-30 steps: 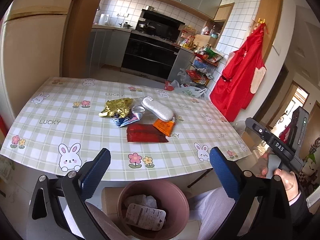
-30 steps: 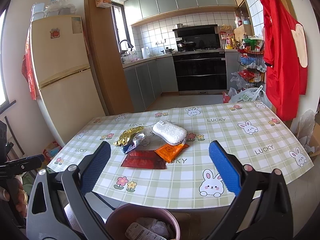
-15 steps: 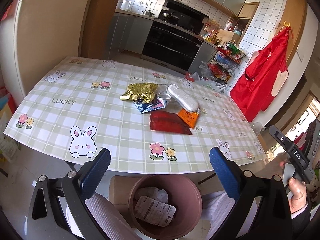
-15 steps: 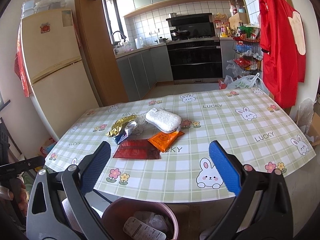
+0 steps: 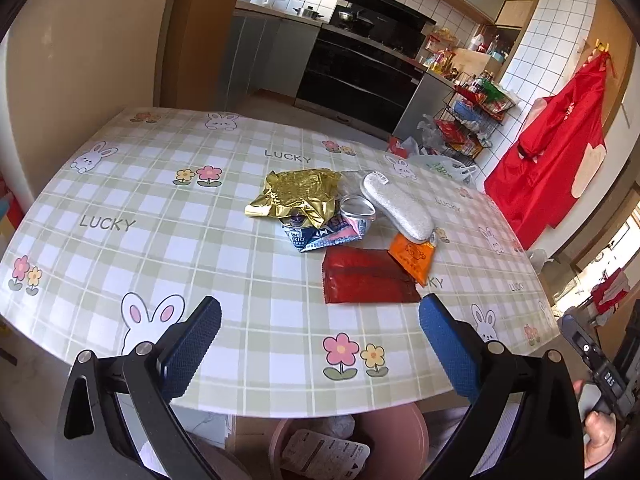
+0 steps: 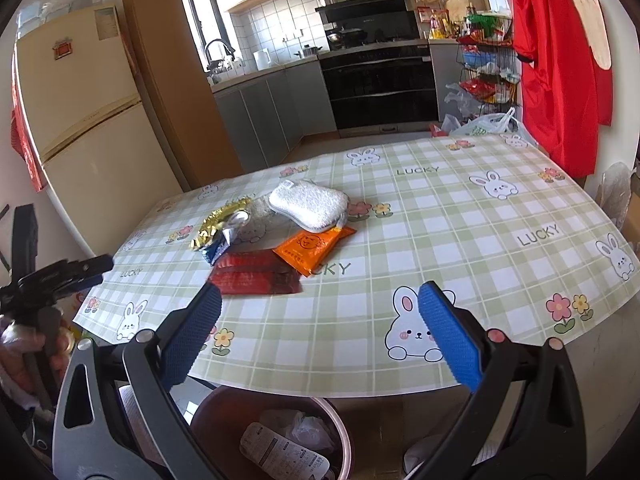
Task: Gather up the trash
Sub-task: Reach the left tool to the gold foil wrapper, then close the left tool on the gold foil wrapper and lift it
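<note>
Moved forward and lower over the counter (image 5: pixel 120 208) since a second ago, both tools, so that the trash pile looms larger and the bin has slid toward the bottom edge of each view. Left gripper (image 5: pixel 320 320) with jaws wide apart, holding nothing, hovering above the near edge of the checked cloth; right gripper (image 6: pixel 320 312) likewise spread and empty, over the same edge. Just beyond the left jaws: one flat dark-red wrapper (image 5: pixel 368 280), glossy and rectangular, closest of the pile. Touching its far right corner, one orange sachet (image 5: pixel 412 258) with a printed cartoon face. Beyond that, one white elongated pad (image 5: pixel 396 210), textured, partly overlapping the orange sachet. To the left, one crumpled gold foil wrapper (image 5: pixel 296 196), lying on one blue-and-white packet (image 5: pixel 324 236), with one small clear round lid (image 5: pixel 357 207) beside it. Six pieces in all, bunched together mid-counter. Below the counter edge, one pink bin (image 6: pixel 276 440), already containing a white printed packet (image 6: pixel 280 456) and some crumpled clear plastic. Seen at the right margin of the left view, a hand (image 5: pixel 600 436) gripping the other tool's handle.
</note>
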Action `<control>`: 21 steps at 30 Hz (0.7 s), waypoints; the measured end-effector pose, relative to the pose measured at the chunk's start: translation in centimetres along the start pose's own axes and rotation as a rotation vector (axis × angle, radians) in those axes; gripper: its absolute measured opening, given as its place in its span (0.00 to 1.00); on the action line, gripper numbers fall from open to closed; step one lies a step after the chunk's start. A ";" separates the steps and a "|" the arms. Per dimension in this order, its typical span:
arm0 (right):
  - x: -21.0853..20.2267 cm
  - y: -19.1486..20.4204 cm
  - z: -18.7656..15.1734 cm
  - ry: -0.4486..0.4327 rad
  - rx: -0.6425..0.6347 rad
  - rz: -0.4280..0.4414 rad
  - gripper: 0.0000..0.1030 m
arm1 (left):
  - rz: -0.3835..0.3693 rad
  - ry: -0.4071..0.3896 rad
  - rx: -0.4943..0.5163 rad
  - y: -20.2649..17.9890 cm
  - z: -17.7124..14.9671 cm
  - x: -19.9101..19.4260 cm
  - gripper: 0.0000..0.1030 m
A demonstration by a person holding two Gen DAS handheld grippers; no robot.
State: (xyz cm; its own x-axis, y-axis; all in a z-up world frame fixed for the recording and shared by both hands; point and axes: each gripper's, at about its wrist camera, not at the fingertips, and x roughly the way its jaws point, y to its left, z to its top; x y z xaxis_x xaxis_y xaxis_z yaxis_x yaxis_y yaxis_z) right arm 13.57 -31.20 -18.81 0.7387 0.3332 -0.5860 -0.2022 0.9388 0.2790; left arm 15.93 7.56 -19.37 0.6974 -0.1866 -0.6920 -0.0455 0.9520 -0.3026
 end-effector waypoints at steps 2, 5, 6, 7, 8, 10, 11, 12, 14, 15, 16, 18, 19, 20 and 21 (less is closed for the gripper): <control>1.0 -0.7 -0.1 0.018 0.011 -0.005 0.94 | 0.025 0.009 0.043 -0.2 1.1 2.4 0.94; 2.3 -1.7 -0.1 0.033 0.022 -0.016 0.94 | 0.082 0.026 0.123 -0.9 2.9 6.0 0.94; 2.6 -1.9 -0.1 0.034 0.024 -0.020 0.94 | 0.097 0.031 0.153 -1.2 3.5 7.1 0.94; 2.9 -2.3 0.0 0.034 0.031 -0.022 0.94 | 0.111 0.034 0.183 -1.5 4.0 8.1 0.93; 3.2 -2.7 0.1 0.034 0.039 -0.024 0.94 | 0.121 0.036 0.210 -1.7 4.6 9.2 0.89; 3.9 -3.3 0.1 0.038 0.055 -0.029 0.94 | 0.128 0.047 0.254 -2.1 5.6 11.1 0.83; 4.2 -3.6 0.1 0.039 0.062 -0.030 0.94 | 0.134 0.049 0.275 -2.4 6.0 12.0 0.81; 4.5 -3.8 0.1 0.041 0.067 -0.030 0.94 | 0.145 0.050 0.297 -2.6 6.2 12.8 0.80; 5.0 -4.2 0.2 0.049 0.071 -0.033 0.94 | 0.174 0.060 0.366 -3.5 6.3 14.2 0.75; 5.3 -4.3 0.1 0.055 0.072 -0.032 0.94 | 0.181 0.065 0.404 -3.9 6.2 14.8 0.73; 5.6 -4.4 0.1 0.059 0.071 -0.032 0.94 | 0.195 0.068 0.441 -4.3 6.1 15.4 0.71; 6.0 -4.6 0.1 0.066 0.069 -0.034 0.94 | 0.219 0.072 0.475 -4.6 6.0 16.5 0.68; 6.2 -4.7 0.0 0.070 0.070 -0.034 0.94 | 0.223 0.076 0.473 -4.5 6.0 17.0 0.67; 6.4 -4.8 0.0 0.074 0.072 -0.036 0.94 | 0.221 0.082 0.465 -4.4 6.2 17.4 0.66; 6.5 -4.9 0.0 0.077 0.073 -0.036 0.94 | 0.221 0.085 0.462 -4.4 6.3 17.8 0.66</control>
State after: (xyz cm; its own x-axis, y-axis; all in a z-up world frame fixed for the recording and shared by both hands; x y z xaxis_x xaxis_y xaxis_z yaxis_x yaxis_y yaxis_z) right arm 19.37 -33.63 -24.06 0.6926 0.3077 -0.6525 -0.1268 0.9423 0.3098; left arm 32.99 1.62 -26.24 0.6452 0.0298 -0.7634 0.1493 0.9751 0.1643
